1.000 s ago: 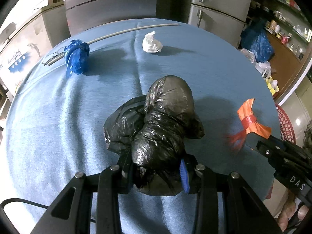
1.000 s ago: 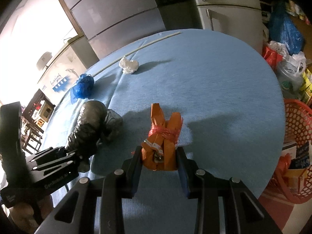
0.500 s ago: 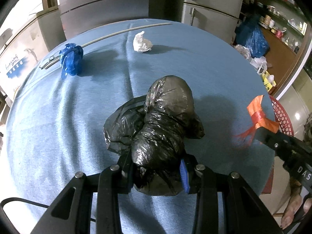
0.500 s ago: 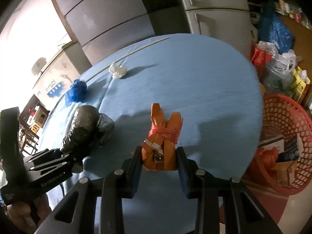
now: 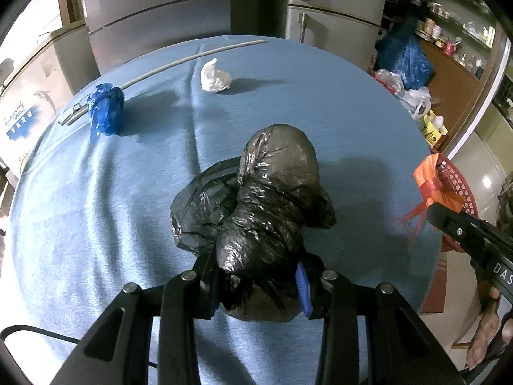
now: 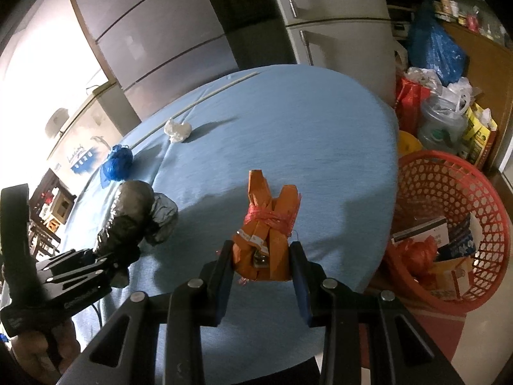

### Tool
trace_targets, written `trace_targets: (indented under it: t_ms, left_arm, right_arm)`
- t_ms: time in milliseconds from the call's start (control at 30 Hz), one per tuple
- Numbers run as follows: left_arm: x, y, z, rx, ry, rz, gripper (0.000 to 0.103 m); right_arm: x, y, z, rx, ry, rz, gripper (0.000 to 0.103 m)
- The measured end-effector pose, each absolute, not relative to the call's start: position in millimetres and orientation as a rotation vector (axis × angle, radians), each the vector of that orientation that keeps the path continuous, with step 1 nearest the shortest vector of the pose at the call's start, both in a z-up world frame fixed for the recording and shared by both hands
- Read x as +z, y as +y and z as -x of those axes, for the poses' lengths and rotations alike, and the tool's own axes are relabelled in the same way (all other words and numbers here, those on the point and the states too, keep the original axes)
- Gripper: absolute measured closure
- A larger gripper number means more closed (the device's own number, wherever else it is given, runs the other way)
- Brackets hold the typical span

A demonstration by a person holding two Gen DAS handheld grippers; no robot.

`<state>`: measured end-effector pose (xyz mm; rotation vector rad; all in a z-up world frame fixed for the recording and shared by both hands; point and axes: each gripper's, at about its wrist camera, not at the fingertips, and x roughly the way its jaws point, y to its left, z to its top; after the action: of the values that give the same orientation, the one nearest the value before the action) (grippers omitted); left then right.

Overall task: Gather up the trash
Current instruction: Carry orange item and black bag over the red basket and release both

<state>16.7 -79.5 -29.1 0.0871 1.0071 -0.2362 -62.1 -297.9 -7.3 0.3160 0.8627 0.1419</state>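
Trash is in both tools. The left tool (image 5: 256, 285) is pinching a black plastic bag (image 5: 266, 199) bunched into a lumpy roll, its fingers pressed into the crinkled film at the near end while the rest of the bag juts forward past the tips over the blue table (image 5: 96, 224). The right tool (image 6: 261, 271) is pinching an orange wrapper bundle (image 6: 267, 224), tied round its middle with red string, which stands up between the fingers with its two folded ends pointing away.

Ahead of the left tool and off to its left, a crumpled blue bag (image 5: 105, 110) lies on the table; straight ahead and farther off sits a white crumpled wad (image 5: 214, 77). Both are well apart from either tool, with bare cloth between. A thin pale rod (image 5: 192, 57) runs along the far edge of the table behind them, and the blue bag touches or overlaps it.

To the right of the right tool, beyond the table edge and lower down, stands a red mesh basket (image 6: 449, 173) with cartons and a red bag already inside. Beyond the basket are a large blue sack (image 6: 433, 48), plastic bags and a yellow packet against a wooden cabinet. Grey cabinet fronts (image 5: 160, 9) close off the far side of the table. A hand (image 6: 41, 346) grips the left tool's handle.
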Motion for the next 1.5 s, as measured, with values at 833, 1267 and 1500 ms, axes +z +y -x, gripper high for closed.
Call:
trace_targets:
  t_ms: [833,1267,1500]
  left_arm:
    - [-22.9,-120.3,-10.9,-0.307,0.992,-0.150,0.064]
    - [-15.9,-158.2,-9.0,-0.384,0.968,-0.195,0.064]
    - [-6.2,-201.3,-6.0,-0.475,0.940,-0.231,0.064]
  right_arm:
    - [-4.3,-360.5,82.9,0.014,0.815,-0.383,0.067]
    - [-0.7,-411.0,106.5,-0.111,0.793,-0.413,0.067]
    - [1.4,-430.6,115.0,-0.154,0.782,-0.421,0.067]
